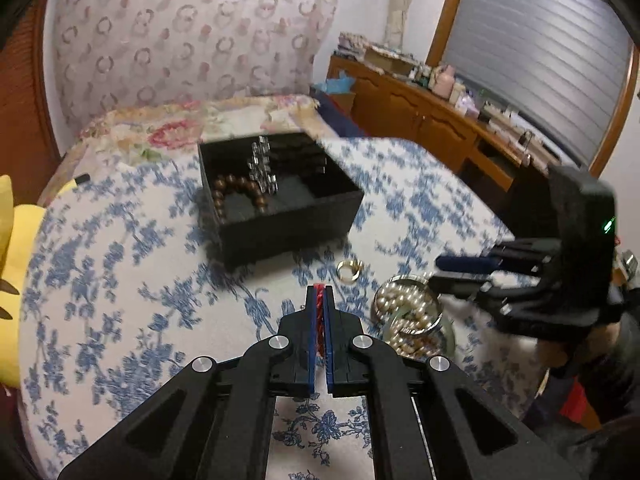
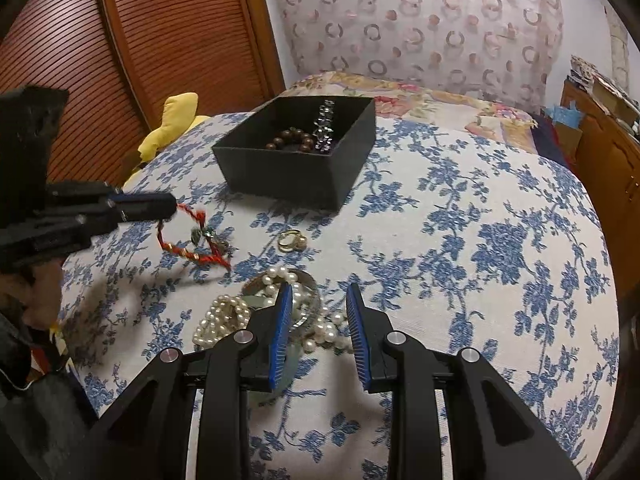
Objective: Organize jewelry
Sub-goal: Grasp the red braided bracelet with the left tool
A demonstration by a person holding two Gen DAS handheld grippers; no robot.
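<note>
My left gripper [image 1: 319, 290] is shut on a red cord bracelet [image 1: 319, 312], which hangs from it above the bedspread in the right wrist view [image 2: 188, 240]. The left gripper shows there too [image 2: 170, 202]. My right gripper [image 2: 318, 292] is open and empty, hovering over a pearl necklace [image 2: 224, 316] and a silver bangle [image 2: 312, 300]. Both lie near gold rings [image 2: 292, 240]. A black box [image 2: 298, 160] behind them holds a brown bead bracelet [image 2: 292, 140] and a crystal bracelet [image 2: 324, 128]. The box [image 1: 280, 204], pearls [image 1: 404, 308], rings [image 1: 349, 270] and right gripper [image 1: 436, 272] show in the left wrist view.
The jewelry lies on a bed with a blue floral cover [image 2: 460, 240]. A yellow plush toy [image 2: 172, 124] sits at the bed's left edge. A wooden louvred door [image 2: 140, 40] stands behind left, a wooden cabinet [image 1: 420, 112] with clutter at right.
</note>
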